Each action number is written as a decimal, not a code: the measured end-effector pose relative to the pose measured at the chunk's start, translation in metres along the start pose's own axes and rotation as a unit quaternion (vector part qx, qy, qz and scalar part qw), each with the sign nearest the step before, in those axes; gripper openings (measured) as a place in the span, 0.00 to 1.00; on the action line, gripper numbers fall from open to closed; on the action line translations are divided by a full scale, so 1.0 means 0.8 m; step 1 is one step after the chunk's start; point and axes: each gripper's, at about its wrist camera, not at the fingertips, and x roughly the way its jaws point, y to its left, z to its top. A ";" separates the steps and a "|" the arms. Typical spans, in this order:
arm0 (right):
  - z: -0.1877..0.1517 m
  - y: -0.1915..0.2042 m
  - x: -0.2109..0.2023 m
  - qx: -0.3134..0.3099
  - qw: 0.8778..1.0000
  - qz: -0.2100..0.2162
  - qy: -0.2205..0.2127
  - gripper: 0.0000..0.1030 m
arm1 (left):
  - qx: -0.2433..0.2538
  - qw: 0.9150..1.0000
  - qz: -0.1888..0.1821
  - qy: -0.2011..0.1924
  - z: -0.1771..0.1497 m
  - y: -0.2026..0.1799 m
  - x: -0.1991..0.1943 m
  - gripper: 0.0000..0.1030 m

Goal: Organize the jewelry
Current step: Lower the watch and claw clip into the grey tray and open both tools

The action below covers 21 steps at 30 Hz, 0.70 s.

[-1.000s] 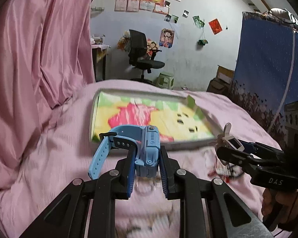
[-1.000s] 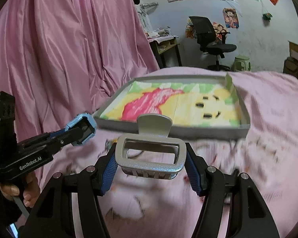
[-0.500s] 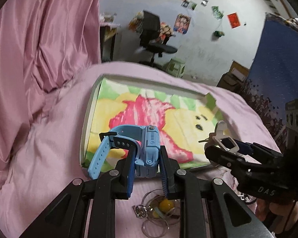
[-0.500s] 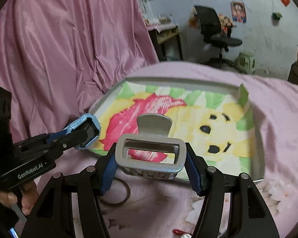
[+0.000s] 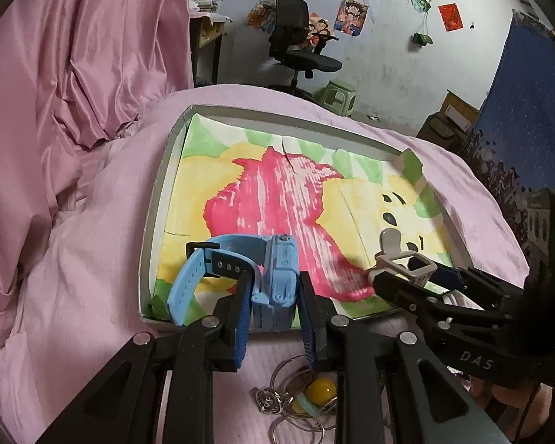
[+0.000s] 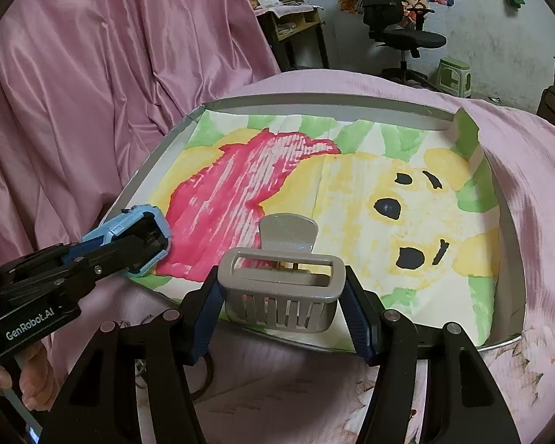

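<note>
Pink bedspread (image 5: 92,277) bears painted tray (image 5: 155,199); office chair (image 5: 296,51) behind.

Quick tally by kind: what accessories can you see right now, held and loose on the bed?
Watch: 1, blue, in the left gripper, jaws opening
Hair clip: 1, grey, in the right gripper
Key ring bunch: 1, loose on the bedspread
Total: 3

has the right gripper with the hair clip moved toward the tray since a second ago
Yes. The right gripper, shut on the grey hair claw clip, has advanced toward the tray: earlier the clip sat short of its near rim, and now it hangs over the painted paper liner.
</note>
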 end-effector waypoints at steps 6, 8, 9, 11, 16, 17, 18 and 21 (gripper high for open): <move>-0.008 -0.012 -0.007 0.024 0.999 0.007 -0.028 0.58 | -0.008 0.999 -0.015 -0.032 -0.015 0.007 -0.012 0.39; -0.014 -0.014 -0.018 0.024 0.999 0.005 -0.048 0.62 | -0.011 0.999 -0.015 -0.049 -0.021 0.008 -0.019 0.47; -0.016 -0.015 -0.022 0.024 0.998 0.003 -0.056 0.63 | -0.012 0.998 -0.017 -0.058 -0.023 0.009 -0.024 0.55; -0.022 -0.018 -0.035 0.025 0.997 0.002 -0.077 0.66 | -0.014 0.996 -0.015 -0.082 -0.029 0.010 -0.035 0.62; -0.032 -0.018 -0.066 0.020 0.992 -0.007 -0.121 0.76 | -0.015 0.993 -0.016 -0.118 -0.044 0.011 -0.056 0.71; -0.036 -0.017 -0.072 0.019 0.991 -0.009 -0.131 0.79 | -0.016 0.992 -0.015 -0.126 -0.047 0.012 -0.060 0.73; -0.038 -0.017 -0.078 0.018 0.990 -0.012 -0.139 0.82 | -0.015 0.991 -0.011 -0.135 -0.052 0.013 -0.065 0.75; -0.049 -0.013 -0.098 0.013 0.986 -0.019 -0.165 0.85 | -0.011 0.988 -0.002 -0.154 -0.064 0.014 -0.078 0.78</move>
